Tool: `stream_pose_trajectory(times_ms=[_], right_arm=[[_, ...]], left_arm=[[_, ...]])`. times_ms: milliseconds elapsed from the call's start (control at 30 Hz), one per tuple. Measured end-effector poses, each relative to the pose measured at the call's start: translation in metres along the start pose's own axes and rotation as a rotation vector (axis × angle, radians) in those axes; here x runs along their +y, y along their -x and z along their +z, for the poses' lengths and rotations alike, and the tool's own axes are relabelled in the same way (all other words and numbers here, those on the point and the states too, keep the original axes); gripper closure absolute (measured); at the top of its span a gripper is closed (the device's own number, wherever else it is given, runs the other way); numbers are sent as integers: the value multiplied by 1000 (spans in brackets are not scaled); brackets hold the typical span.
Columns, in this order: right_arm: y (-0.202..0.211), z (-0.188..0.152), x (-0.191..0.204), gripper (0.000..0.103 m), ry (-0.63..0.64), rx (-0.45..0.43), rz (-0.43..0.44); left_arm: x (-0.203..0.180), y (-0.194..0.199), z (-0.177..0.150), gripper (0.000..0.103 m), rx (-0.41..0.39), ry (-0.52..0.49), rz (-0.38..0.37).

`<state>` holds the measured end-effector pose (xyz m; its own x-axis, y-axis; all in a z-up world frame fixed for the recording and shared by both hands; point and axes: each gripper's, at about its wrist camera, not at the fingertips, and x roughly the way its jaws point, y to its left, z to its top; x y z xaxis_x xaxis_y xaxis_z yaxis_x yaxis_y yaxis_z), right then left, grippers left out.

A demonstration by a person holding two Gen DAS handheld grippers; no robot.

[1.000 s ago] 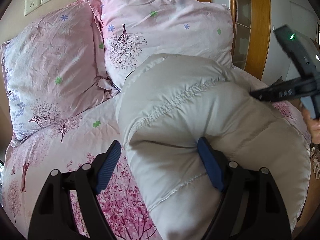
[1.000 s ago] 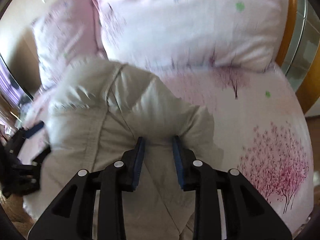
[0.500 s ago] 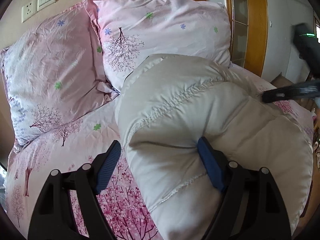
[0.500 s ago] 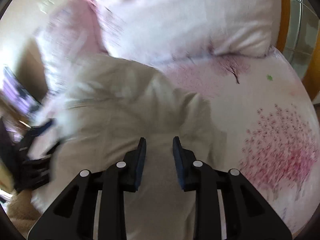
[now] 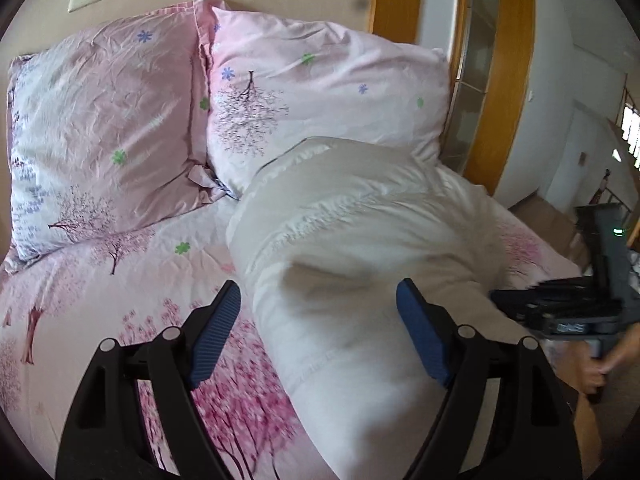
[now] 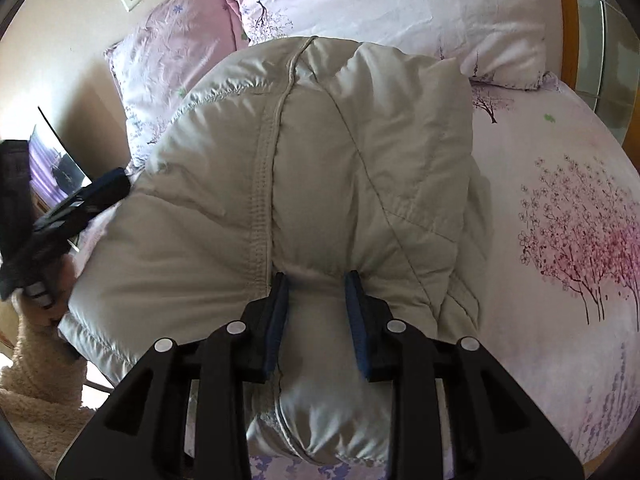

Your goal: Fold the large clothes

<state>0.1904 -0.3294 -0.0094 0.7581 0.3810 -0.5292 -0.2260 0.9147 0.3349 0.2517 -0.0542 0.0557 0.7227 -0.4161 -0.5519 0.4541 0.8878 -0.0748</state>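
Right gripper [image 6: 316, 312] is pinching the puffy beige quilted down jacket [image 6: 320, 160]; left gripper [image 5: 320, 328] is gaping around its edge. Soft, springy bulk: I'd be gripping seams

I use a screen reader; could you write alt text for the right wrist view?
The right gripper pinches a fold of a beige puffer coat lying on a pink floral bed, with two pillows behind and the left gripper at the coat's left edge.

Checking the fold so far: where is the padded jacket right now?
The padded jacket lies bunched on the bed, its far end against the right pillow.
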Motion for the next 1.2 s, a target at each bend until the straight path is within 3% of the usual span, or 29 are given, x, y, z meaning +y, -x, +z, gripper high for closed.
stream_pose_trajectory(times_ms=[200, 400, 633, 833, 967, 1100, 1200], right_arm=[[1, -7, -8, 74, -39, -15, 51], [1, -16, -13, 74, -62, -57, 61], [31, -24, -5, 72, -102, -136, 28], [26, -36, 3, 71, -51, -123, -58], [11, -39, -2, 71, -53, -107, -58], [8, -46, -18, 72, -105, -127, 28], [8, -46, -21, 72, -118, -135, 45]], left_arm=[[-30, -8, -16, 19, 53, -114, 3], [-31, -24, -26, 16, 92, -95, 6], [-30, -24, -30, 16, 89, -87, 24], [-31, -24, -31, 14, 85, -78, 19], [-29, -26, -31, 12, 85, -58, 14], [-23, -22, -31, 11, 72, -14, -20], [-4, -10, -23, 11, 66, 100, -106]])
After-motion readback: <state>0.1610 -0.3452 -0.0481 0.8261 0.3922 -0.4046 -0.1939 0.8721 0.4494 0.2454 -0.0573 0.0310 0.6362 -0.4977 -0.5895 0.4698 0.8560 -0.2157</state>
